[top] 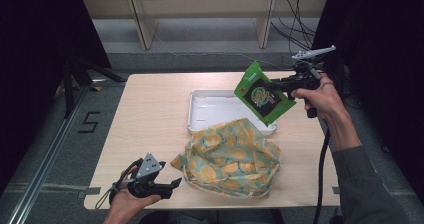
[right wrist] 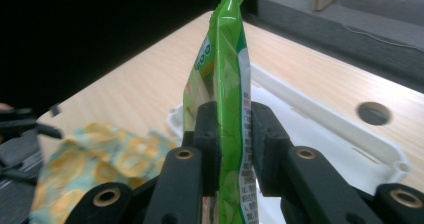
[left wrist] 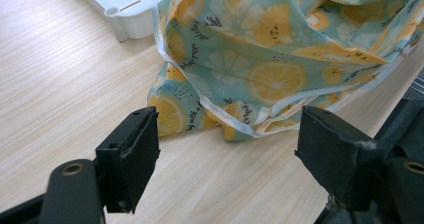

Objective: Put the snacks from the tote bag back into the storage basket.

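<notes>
Your right gripper (top: 276,85) is clamped on the green snack packet (top: 263,94), holding it in the air above the right end of the white tray (top: 200,115). In the high view the packet's long axis runs on a slant, one short end up and toward the far left, the other down and toward the near right, with its printed face turned to the camera. In the right gripper view the green snack packet (right wrist: 227,74) stands edge-on between the black jaws, which press on both its faces low on its length; its top edge rises well above them.

Your left gripper (top: 172,186) rests in your left hand (top: 127,201) near the front edge of the table (top: 150,109), jaws spread wide with nothing between them. In the left gripper view the lemon-print cloth bag (left wrist: 270,59) lies crumpled just beyond the jaws, its white-piped hem nearest them.

In the high view the lemon-print cloth bag (top: 230,156) covers the tray's near edge. The table's left half is bare wood, giving open room there; the right edge lies close beside your right forearm (top: 350,149).
</notes>
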A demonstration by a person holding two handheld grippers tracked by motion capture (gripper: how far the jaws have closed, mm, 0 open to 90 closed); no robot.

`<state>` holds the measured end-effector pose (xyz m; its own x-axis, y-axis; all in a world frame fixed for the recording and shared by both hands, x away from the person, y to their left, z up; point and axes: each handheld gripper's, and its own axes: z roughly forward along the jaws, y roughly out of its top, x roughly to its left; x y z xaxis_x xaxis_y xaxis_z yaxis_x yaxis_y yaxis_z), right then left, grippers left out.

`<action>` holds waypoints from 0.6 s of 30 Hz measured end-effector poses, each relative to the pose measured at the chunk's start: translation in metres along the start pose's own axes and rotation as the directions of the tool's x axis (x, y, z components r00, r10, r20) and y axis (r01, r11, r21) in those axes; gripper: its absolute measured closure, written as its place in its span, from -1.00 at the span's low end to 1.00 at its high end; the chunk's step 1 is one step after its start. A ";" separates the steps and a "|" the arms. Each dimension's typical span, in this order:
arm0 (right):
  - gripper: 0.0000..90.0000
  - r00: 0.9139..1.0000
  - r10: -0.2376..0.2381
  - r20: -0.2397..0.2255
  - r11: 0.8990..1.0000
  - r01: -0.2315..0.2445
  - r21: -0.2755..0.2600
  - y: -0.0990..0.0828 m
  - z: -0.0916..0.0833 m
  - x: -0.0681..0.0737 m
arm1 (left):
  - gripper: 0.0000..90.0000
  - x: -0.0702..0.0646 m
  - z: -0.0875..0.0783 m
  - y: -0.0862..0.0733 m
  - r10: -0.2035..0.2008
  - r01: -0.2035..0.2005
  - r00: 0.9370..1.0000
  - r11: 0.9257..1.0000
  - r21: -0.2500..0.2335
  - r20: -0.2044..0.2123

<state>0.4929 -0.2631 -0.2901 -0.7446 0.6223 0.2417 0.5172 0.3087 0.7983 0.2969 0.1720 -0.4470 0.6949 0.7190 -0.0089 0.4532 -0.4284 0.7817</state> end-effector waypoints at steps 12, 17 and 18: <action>0.70 0.988 0.093 0.126 0.996 -0.092 -0.011 -0.008 0.020 -0.040 | -0.46 -0.003 0.000 -0.003 -0.011 0.010 1.000 1.000 0.007 0.004; 0.70 0.981 0.121 0.148 0.993 -0.121 -0.008 -0.008 0.032 -0.052 | -0.46 -0.003 0.000 -0.002 0.004 -0.004 1.000 1.000 0.015 0.006; 0.70 0.981 0.120 0.152 0.993 -0.120 -0.012 -0.007 0.034 -0.053 | -0.46 -0.003 0.000 -0.002 0.000 0.000 1.000 1.000 0.013 0.005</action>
<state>0.5432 -0.2742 -0.3277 -0.6038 0.7571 0.2493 0.5979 0.2233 0.7699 0.2934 0.1706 -0.4485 0.6974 0.7165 -0.0123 0.4607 -0.4352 0.7736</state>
